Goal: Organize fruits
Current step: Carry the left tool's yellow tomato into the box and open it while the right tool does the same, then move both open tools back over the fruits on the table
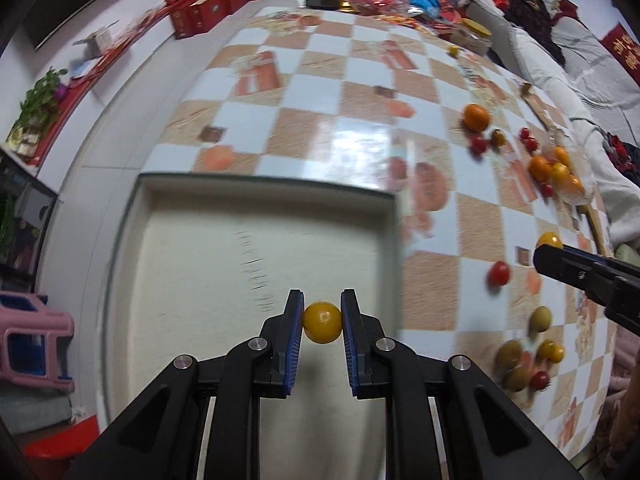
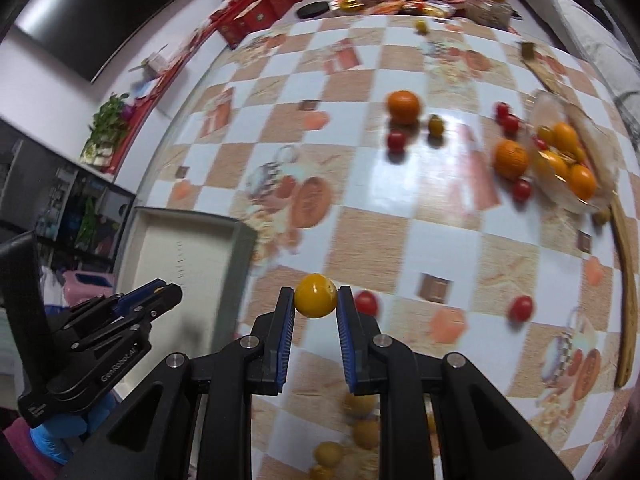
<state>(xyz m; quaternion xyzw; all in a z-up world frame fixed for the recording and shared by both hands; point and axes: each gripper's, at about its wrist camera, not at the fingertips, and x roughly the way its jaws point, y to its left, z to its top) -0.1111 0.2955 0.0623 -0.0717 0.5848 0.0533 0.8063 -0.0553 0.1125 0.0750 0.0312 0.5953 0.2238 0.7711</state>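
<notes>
tray: pale, shallow, grey-rimmed (image 1: 132,216), at the left table edge; floor bare; landmark for all below.
left claw: (image 1: 322,322) above the tray's near part, pinching a yellow fruit (image 1: 322,322) between blue pads.
step (judged): release into tray. Go low before opening so the round fruit does not roll or bounce over the rim; open slowly.
right claw: (image 2: 315,298) right of the tray, over the table (image 2: 440,236), clamped on a second yellow fruit (image 2: 315,295).
advice: hold the right claw back until the left one clears the tray.
loose fruit: oranges (image 2: 404,106), red tomatoes (image 2: 521,307), well right of the tray.
bowl: clear (image 2: 560,196), far right, holds oranges.
</notes>
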